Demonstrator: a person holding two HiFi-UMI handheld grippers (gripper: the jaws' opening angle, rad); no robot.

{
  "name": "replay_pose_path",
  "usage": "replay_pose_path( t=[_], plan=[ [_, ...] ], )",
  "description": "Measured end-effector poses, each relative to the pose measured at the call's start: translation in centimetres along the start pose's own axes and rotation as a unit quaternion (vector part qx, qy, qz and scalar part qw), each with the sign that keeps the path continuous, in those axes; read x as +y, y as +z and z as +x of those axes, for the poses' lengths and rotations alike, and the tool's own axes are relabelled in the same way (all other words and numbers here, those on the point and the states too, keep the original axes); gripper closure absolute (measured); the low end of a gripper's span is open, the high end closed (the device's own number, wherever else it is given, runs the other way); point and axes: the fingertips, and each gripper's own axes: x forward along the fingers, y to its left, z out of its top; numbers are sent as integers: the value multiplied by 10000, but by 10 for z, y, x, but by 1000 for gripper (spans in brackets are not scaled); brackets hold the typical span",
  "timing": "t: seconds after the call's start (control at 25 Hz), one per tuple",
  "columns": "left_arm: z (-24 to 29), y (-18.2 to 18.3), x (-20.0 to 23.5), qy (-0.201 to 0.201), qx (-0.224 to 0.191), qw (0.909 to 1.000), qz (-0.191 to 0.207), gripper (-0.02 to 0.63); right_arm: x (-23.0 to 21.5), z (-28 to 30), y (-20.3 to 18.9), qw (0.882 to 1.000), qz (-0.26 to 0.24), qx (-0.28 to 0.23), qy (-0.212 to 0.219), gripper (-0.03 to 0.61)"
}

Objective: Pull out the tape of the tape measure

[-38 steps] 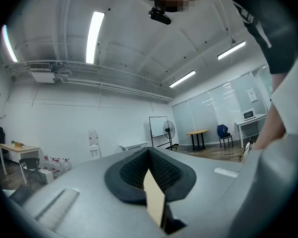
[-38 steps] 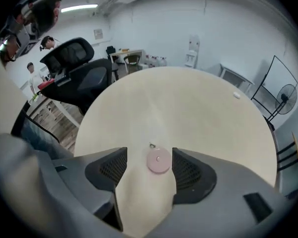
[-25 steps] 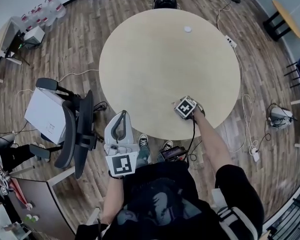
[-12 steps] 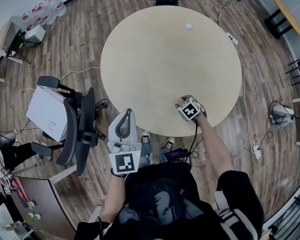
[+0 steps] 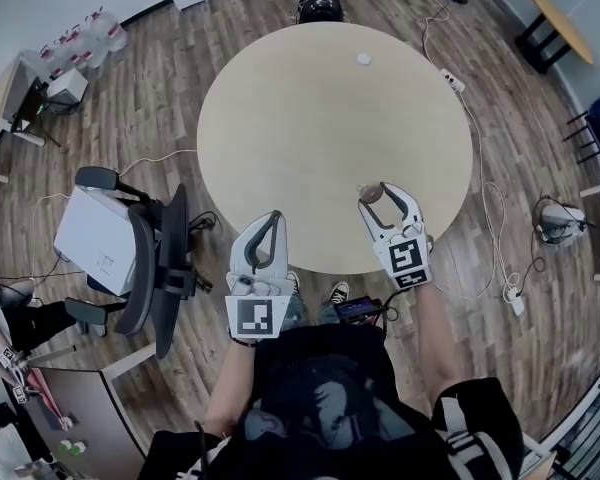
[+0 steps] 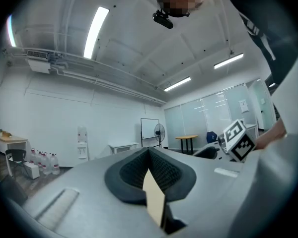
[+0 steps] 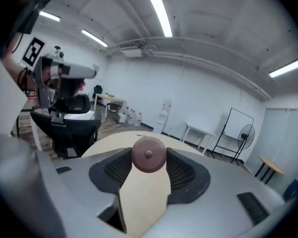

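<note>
over the near edge of the round table (image 5: pixel 320 118), the right gripper (image 5: pixel 378 196) has jaws that have just been closing, now pinching the small round brown tape measure (image 7: pixel 148 154) by its sides, clear of the tabletop. left gripper (image 5: pixel 271 218) is near it on the left, jaws pressed together on nothing. judging by this only the pickup is done: no tape shows outside the case, so catching the tape end and pulling it out is all still left.

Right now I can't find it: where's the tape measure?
Head view: the right gripper, jaws just closed, holds the tape measure over the round table's near edge.
</note>
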Motion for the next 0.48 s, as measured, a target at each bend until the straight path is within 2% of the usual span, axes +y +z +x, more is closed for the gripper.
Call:
replay_pose_path(
  t=[0.2,0.4,0.48],
  plan=[
    [6,16,-18,-373,-254,9988,-187,612,0,-51,67,9960,-213,-822,-295,360],
    [12,24,-32,-728,-397,9964,-183,608,8,-67,85,9941,-554,-899,-252,360],
    [14,24,-40,-1008,-401,9940,-151,524,11,-68,85,9940,-641,-861,-189,360]
  ],
)
